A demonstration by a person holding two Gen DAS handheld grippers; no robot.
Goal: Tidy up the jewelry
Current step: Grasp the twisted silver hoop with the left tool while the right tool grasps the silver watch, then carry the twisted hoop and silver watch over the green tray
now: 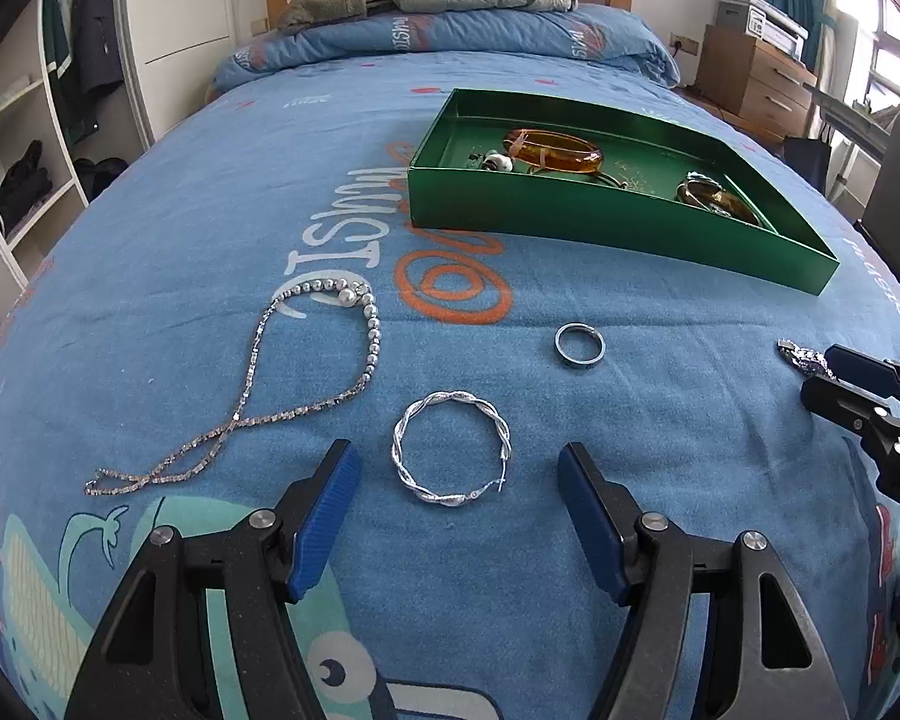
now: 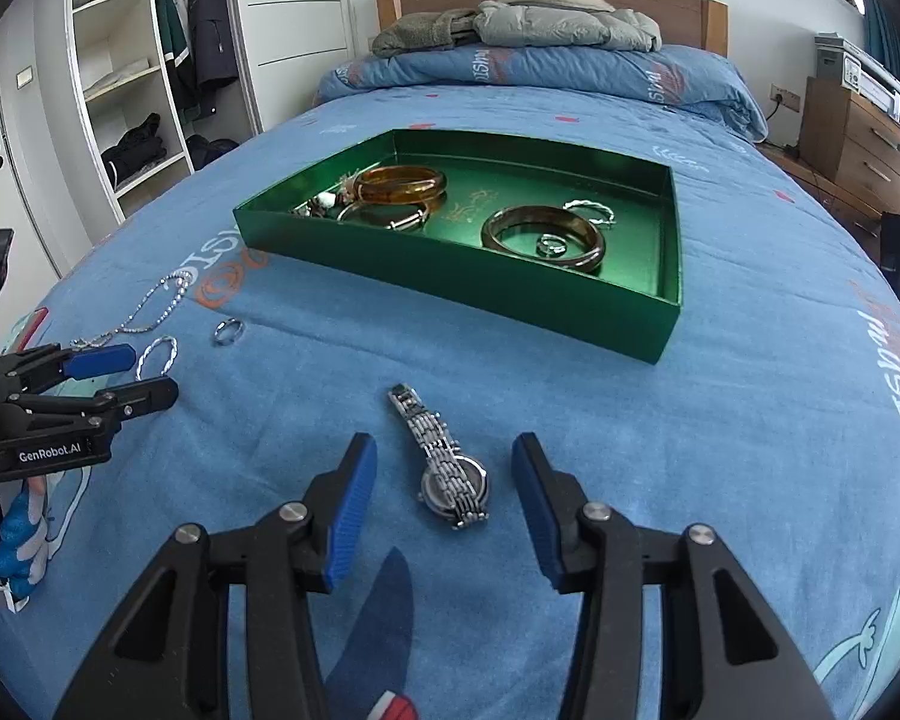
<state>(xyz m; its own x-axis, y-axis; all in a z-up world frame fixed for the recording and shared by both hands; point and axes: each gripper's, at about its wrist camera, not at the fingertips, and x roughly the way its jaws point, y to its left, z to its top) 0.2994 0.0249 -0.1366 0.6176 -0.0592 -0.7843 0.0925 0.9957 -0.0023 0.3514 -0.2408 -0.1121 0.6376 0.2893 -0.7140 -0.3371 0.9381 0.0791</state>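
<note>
Silver metal is what remains loose on the blue bedspread [image 1: 150, 252]: a twisted-wire bangle [image 1: 452, 447], a plain ring [image 1: 579, 344], a chain necklace [image 1: 306, 372] with a beaded stretch, and a link-band watch [image 2: 444, 456]. The green tray [image 2: 450, 285] lies farther up the bed, already holding amber bangles and small pieces.

The left gripper [image 1: 456, 492] is held with jaws wide, the bangle lying between the blue pads, untouched. The right gripper [image 2: 444, 492] is held moderately open, the watch case between its pads, nothing gripped.

Handling, judged:
- Bangle: light, stiff, thin; probably springy where the wire ends meet (a gap shows at its near edge). It is best pinched across one side of the hoop, not across the whole ring.
- Watch: heaviest item; the band is limp and will dangle. The case is best taken at its sides; polished metal may slip on the pads.
- Necklace: limp, prone to tangling; it should be lifted near its crossing.
- Ring: small, sunk slightly into soft fabric, easily pushed down rather than gripped.
</note>
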